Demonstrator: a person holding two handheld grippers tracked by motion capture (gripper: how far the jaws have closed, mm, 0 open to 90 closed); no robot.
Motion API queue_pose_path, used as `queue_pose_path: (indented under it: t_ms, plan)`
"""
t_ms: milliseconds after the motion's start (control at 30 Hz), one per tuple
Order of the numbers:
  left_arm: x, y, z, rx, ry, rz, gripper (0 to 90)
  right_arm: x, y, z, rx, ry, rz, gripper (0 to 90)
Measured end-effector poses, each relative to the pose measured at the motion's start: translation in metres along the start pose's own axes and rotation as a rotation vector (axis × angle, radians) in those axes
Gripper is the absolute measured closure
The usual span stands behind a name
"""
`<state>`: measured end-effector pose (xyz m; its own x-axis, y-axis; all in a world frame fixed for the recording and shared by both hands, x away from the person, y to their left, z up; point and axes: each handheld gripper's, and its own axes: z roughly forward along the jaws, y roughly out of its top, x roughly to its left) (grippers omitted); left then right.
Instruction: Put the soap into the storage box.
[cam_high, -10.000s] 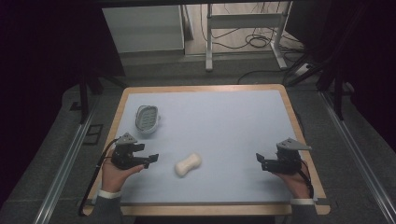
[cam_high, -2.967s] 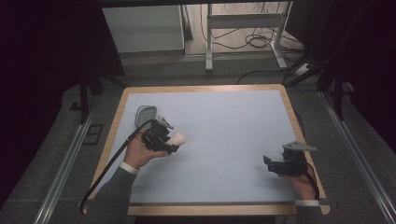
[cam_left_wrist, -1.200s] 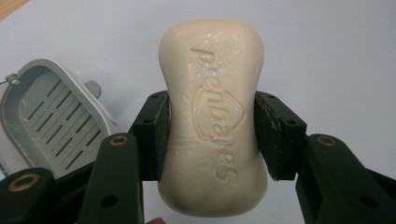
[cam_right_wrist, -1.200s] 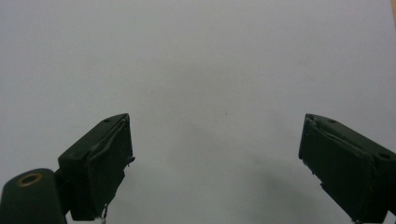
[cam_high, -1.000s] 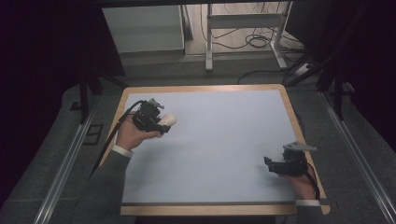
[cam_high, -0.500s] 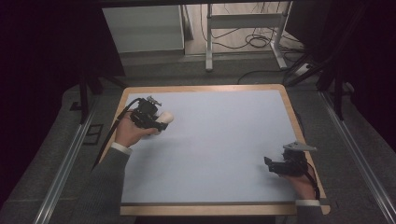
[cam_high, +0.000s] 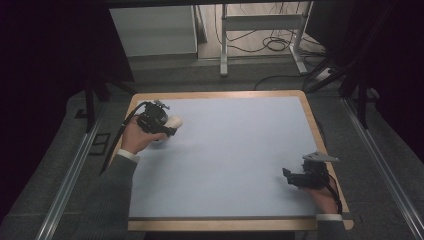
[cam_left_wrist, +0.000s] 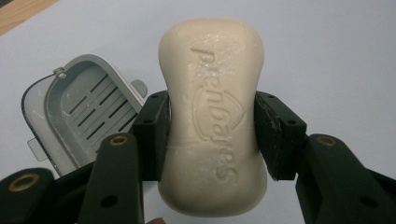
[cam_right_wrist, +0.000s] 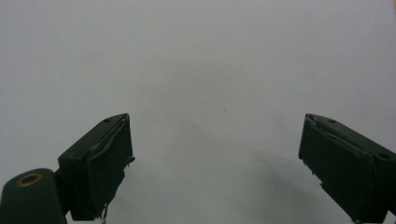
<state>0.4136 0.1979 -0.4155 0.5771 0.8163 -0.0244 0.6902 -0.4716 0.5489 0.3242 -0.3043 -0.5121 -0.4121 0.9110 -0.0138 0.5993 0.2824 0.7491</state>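
Left gripper view: left gripper (cam_left_wrist: 212, 135) clamps soap bar (cam_left_wrist: 212, 121); shift toward soap dish (cam_left_wrist: 81, 116), frame left, level, then release. Right gripper (cam_right_wrist: 215, 163) open, idle.

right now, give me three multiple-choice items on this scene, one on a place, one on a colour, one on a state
1. Where does the soap dish lie in the left gripper view?
A. left of the held soap
B. right of the soap
C. on top of the soap

2. What colour is the soap bar?
A. green
B. cream
C. pink

3. How does the right claw stand?
A. shut on the soap
B. shut on the dish
C. open, holding nothing

Answers:
1 A, the grey slotted dish sits on the blue table left of the bar.
2 B, the stamped bar is pale cream.
3 C, its jaws stand wide apart over bare table, while the left claw clamps the bar.
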Motion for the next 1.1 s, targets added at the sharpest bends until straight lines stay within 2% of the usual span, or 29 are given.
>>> queue_pose_path:
  t_ms: [100, 300, 667, 933, 1100]
  plan:
    - [0.007, 0.002, 0.001, 0.0, -0.001, -0.025, 49.4, 0.0, 0.0, 0.0, -0.002, -0.004, 0.0, 9.6]
    - [0.018, 0.004, 0.005, 0.013, 0.021, -0.047, 49.4, 0.0, 0.001, -0.001, -0.007, -0.002, 0.001, 9.6]
    - [0.027, 0.006, 0.011, 0.024, 0.036, -0.074, 49.4, -0.001, 0.0, -0.002, -0.007, -0.003, 0.006, 9.6]
    - [0.037, 0.006, 0.016, 0.033, 0.052, -0.11, 49.4, -0.002, 0.0, -0.002, -0.006, -0.002, 0.006, 9.6]
    - [0.044, 0.005, 0.021, 0.057, 0.053, -0.127, 49.4, -0.002, 0.0, -0.002, -0.006, -0.001, 0.005, 9.6]
